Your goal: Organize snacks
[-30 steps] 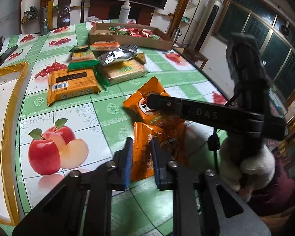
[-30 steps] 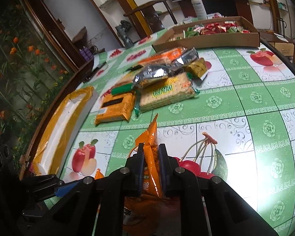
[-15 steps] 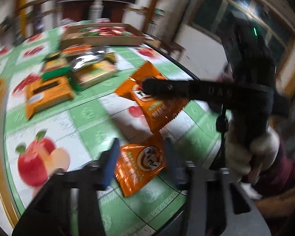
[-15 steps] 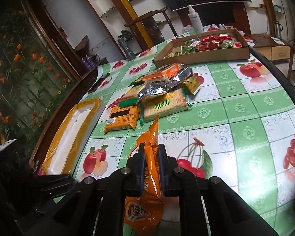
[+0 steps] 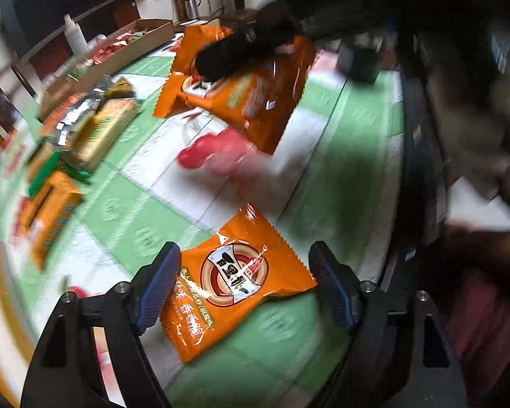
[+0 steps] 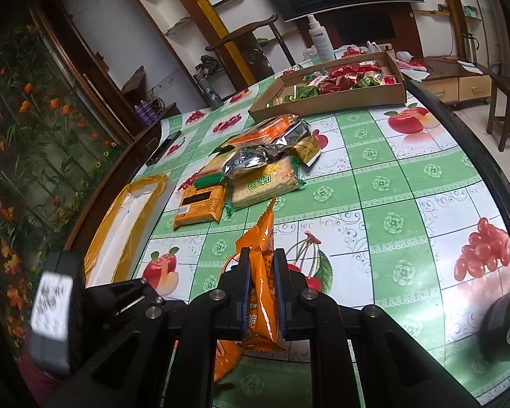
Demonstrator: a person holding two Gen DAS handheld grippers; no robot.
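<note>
Two orange snack bags are in play. One orange bag (image 5: 234,282) lies flat on the green fruit-print tablecloth (image 5: 336,142), near the table's edge. My left gripper (image 5: 243,251) hovers over it, jaws opening, blue pads (image 5: 159,278) clear of the bag on both sides. The second orange bag (image 6: 262,238) hangs edge-up above the table, with my right gripper (image 6: 261,255) shut on it. In the left wrist view this second orange bag (image 5: 255,102) shows further back, under the blurred black right gripper.
A pile of cracker and biscuit packs (image 6: 265,183) lies mid-table. Behind it stands a cardboard tray (image 6: 329,102) of small sweets and a spray bottle (image 6: 318,39). A white box with yellow rim (image 6: 125,224) sits left. The table's dark rim (image 6: 486,170) curves on the right.
My left gripper let go of its orange bag, spread its jaws and rolled; the bag now lies flat on the table. My right gripper rose with its bag still clamped.
</note>
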